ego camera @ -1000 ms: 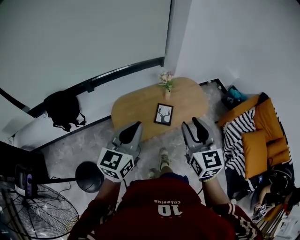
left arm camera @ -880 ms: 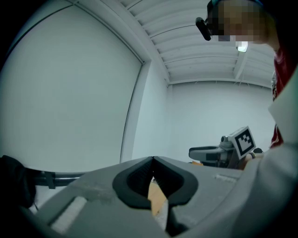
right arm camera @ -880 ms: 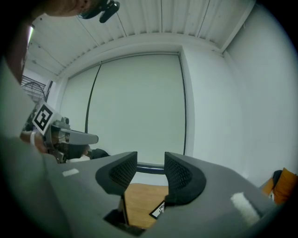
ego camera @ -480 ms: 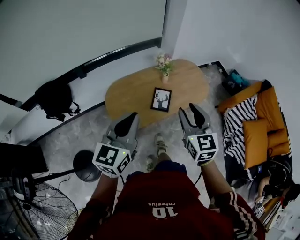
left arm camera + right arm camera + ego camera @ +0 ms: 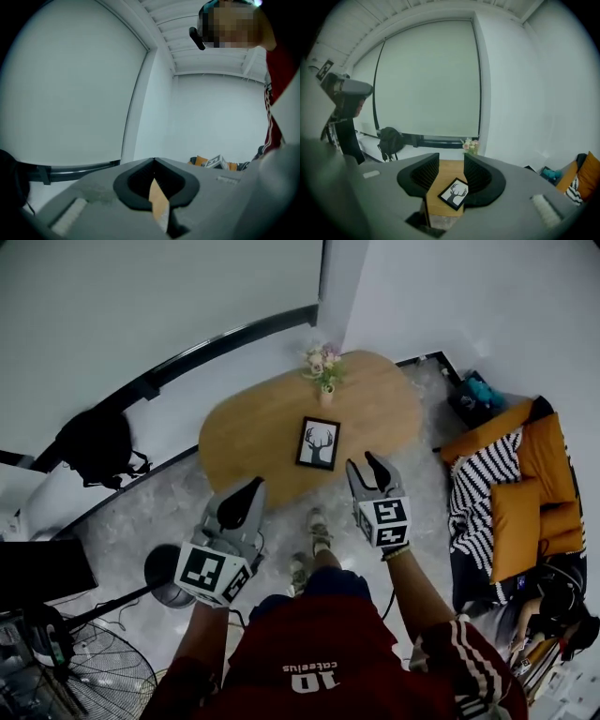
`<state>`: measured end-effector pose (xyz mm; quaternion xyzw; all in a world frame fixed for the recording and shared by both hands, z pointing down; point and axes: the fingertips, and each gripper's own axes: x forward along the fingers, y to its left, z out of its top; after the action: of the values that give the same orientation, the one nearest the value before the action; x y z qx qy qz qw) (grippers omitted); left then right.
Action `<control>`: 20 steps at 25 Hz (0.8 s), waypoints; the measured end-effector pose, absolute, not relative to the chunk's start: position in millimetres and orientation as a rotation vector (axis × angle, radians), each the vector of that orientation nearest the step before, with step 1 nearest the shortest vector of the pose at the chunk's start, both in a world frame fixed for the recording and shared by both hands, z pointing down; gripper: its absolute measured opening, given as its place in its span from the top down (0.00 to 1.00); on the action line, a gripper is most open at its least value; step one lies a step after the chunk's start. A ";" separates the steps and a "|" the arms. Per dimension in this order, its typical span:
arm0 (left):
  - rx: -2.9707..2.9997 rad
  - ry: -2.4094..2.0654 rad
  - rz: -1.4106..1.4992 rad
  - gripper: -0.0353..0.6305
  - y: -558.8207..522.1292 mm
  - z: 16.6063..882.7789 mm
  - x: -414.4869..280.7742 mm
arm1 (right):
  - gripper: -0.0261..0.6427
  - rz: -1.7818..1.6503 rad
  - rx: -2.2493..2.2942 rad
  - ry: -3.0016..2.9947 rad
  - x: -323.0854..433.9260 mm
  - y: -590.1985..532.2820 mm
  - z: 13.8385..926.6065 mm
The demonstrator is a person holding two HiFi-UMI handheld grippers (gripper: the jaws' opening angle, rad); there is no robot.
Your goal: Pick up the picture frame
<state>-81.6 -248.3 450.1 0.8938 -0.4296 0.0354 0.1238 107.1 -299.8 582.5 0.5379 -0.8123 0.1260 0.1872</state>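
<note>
Well, the picture frame [image 5: 318, 443] lies flat on the table [image 5: 253, 432] and nothing has hold of it
It is near the middle of the table, black-edged with a deer head on white. My right gripper [image 5: 364, 463] is at the near right edge of the table, and its jaws stand wide apart. They have just been closing a tiny bit, and nothing is pinched between them; the frame only shows far off through the gap. My left gripper [image 5: 251, 487] is by the near left edge of the table, jaws touching at the tips, holding nothing. A little vase of flowers [image 5: 323, 371] stands at the far side of the table
</note>
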 end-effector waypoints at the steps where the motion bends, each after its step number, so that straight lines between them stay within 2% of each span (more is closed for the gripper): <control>1: 2.605 -1.248 0.107 0.94 -253.3 453.6 -79.7 | 0.73 0.373 1.507 -2.271 107.9 -307.4 597.6; 20: 2.490 -1.243 0.301 0.94 -349.0 555.1 -60.0 | 0.72 0.812 1.385 -1.939 139.9 -413.4 879.1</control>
<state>-60.0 -349.0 555.1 0.8765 -0.4375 0.1059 0.1705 139.9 -413.4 879.1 0.5236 -0.7331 0.3070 0.3068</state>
